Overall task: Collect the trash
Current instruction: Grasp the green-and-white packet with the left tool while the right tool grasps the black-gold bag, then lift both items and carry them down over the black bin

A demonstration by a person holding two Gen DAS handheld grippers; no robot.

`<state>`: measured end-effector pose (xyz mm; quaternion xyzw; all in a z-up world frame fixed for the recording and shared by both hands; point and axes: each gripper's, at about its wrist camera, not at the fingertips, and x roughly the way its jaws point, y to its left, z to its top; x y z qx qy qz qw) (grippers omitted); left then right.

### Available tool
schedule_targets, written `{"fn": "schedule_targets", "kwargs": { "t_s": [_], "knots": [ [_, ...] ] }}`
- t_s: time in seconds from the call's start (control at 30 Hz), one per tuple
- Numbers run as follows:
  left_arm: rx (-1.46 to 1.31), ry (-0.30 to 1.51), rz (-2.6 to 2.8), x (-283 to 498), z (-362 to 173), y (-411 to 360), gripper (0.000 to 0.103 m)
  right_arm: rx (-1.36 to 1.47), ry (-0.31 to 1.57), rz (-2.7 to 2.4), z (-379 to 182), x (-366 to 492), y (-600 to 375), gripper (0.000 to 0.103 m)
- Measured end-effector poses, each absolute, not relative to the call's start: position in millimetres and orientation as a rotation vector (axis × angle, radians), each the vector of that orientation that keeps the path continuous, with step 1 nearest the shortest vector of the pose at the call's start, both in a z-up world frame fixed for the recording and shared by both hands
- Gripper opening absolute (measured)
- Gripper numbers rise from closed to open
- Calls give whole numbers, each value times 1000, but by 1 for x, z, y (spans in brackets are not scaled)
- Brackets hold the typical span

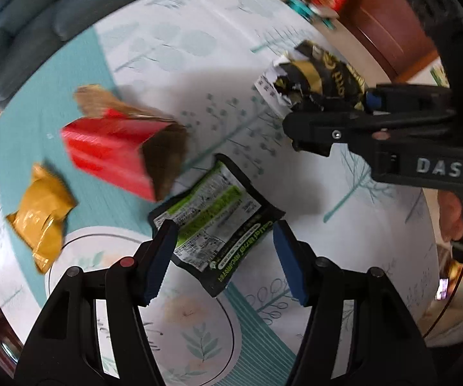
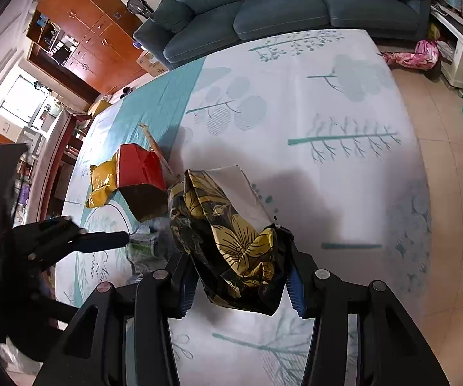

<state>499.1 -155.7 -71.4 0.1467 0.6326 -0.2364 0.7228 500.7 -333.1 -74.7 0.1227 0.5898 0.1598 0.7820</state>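
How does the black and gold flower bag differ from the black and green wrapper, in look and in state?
The black and gold flower bag is bulky and crumpled; the black and green wrapper lies flat on the floor mat. The flower bag sits gripped in the right tongs; the wrapper lies between the open left tongs, not gripped. The bag shows gold flowers, the wrapper printed text. Both are black-based packaging.

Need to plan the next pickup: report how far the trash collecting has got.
Done: nothing visibly collected yet. In hand: the right gripper is shut on the black-gold bag; the left gripper hangs open over the green wrapper. Left: the red box and yellow wrapper on the mat.
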Motion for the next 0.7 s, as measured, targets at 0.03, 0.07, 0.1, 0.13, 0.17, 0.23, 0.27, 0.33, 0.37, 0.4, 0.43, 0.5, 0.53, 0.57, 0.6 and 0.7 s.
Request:
{"fn": "schedule_targets", "kwargs": {
  "t_s": [0.03,0.07,0.1,0.13,0.17,0.23,0.27,0.33,0.37,0.4,0.43,0.5,0.53,0.57,0.6,0.7],
  "knots": [
    [337,1399,-534,500,-73,-158,59,264,1272,344,-75,499,-335,47],
    [359,1401,-544,502,-75,-160,59,264,1271,344,-75,498,-335,47],
    [372,1401,-548,504,-76,-162,59,263,1270,344,-75,497,-336,47],
    [381,1401,-553,506,-77,-164,59,264,1270,345,-75,495,-337,47],
    [390,1401,-557,507,-78,-165,59,265,1268,346,-73,492,-338,47],
    [401,1403,-554,509,-79,-166,57,268,1263,347,-70,485,-341,47],
    [409,1403,-549,509,-80,-167,44,271,1261,348,-69,484,-341,47],
    [422,1417,-544,510,-84,-171,26,275,1256,353,-67,481,-342,47],
    [422,1409,-542,512,-85,-168,22,276,1254,356,-66,479,-342,47],
    [424,1401,-543,511,-84,-168,20,275,1251,359,-65,477,-341,47],
    [428,1391,-540,508,-82,-169,12,273,1249,360,-64,475,-341,47],
    [395,1407,-552,503,-80,-166,0,266,1243,365,-62,471,-340,47],
    [384,1402,-544,502,-80,-164,0,263,1241,366,-61,469,-339,47],
    [380,1393,-538,500,-78,-162,0,260,1237,367,-59,466,-338,47],
    [370,1387,-533,498,-76,-161,0,256,1233,369,-57,463,-336,46],
    [297,1368,-519,490,-65,-148,0,238,1219,376,-50,454,-330,46]
  ]
}}
